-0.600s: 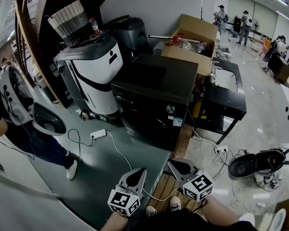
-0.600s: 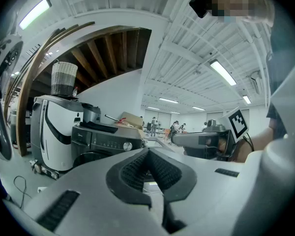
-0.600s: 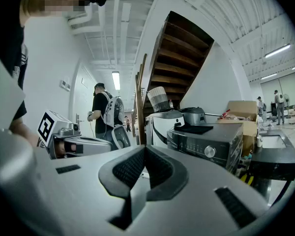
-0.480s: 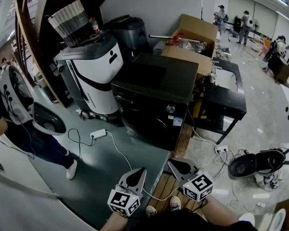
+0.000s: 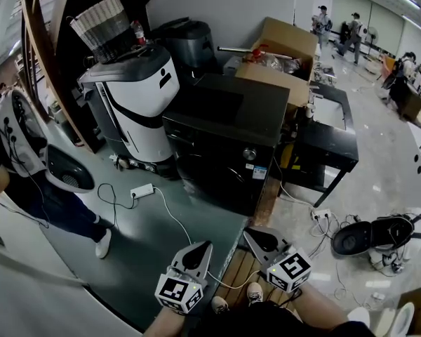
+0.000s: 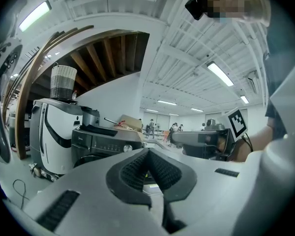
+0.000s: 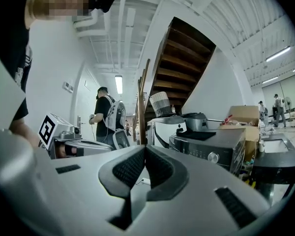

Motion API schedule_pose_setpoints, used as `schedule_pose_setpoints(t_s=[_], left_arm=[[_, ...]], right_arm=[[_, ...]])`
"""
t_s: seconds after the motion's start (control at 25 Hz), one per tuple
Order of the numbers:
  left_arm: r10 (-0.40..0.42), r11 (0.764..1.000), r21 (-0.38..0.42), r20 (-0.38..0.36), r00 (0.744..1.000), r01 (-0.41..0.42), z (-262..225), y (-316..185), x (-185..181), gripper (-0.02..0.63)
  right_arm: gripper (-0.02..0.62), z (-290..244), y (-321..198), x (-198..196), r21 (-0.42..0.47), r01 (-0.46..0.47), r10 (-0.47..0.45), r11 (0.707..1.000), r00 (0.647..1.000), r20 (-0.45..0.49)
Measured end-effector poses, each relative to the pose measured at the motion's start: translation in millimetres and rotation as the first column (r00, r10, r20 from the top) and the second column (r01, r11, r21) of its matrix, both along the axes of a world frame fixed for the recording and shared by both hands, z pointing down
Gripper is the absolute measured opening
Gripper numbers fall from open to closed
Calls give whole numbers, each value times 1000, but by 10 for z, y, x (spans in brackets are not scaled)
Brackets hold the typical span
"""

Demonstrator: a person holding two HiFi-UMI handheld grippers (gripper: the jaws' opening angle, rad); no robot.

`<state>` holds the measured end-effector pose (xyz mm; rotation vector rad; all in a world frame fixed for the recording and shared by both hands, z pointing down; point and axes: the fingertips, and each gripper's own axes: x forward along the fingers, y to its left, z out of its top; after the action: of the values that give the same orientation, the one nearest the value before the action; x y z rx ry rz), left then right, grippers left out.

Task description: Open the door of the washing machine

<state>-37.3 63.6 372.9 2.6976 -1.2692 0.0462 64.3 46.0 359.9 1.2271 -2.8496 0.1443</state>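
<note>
Black metal and dark glass make the target hard to read. The black front-loading washing machine (image 5: 228,128) stands on the floor ahead of you, well apart from both tools. It sits between a white and grey rounded appliance (image 5: 137,97) on its left and a low black table (image 5: 330,146) on its right. Its round door (image 5: 212,182) looks shut on the face turned toward you. Your left gripper (image 5: 198,253) and right gripper (image 5: 255,239) hang level near your waist, each with its jaws pressed together on nothing. I'd judge two risks from here. If you reach the door with the jaws closed like that, you'll only bump the front, so part them first. The white power strip (image 5: 142,191) and its thin cable trail across the grey floor (image 5: 147,251) between you and the machine, so a careless step could snag it.
</note>
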Motion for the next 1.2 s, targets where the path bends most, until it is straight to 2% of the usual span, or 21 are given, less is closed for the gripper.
schedule_pose_setpoints(t_s=[0.68,1.2], left_arm=[[32,999,43,-11,999,-32,-94,172,-452,10],[22,999,48,-42,999,-20,-158,287,-806,11]], right_arm=[[17,-91,162,-423,29,-35,35,999,999,6],[21,-140,221,-731,22,-11,11,1000,1000,12]])
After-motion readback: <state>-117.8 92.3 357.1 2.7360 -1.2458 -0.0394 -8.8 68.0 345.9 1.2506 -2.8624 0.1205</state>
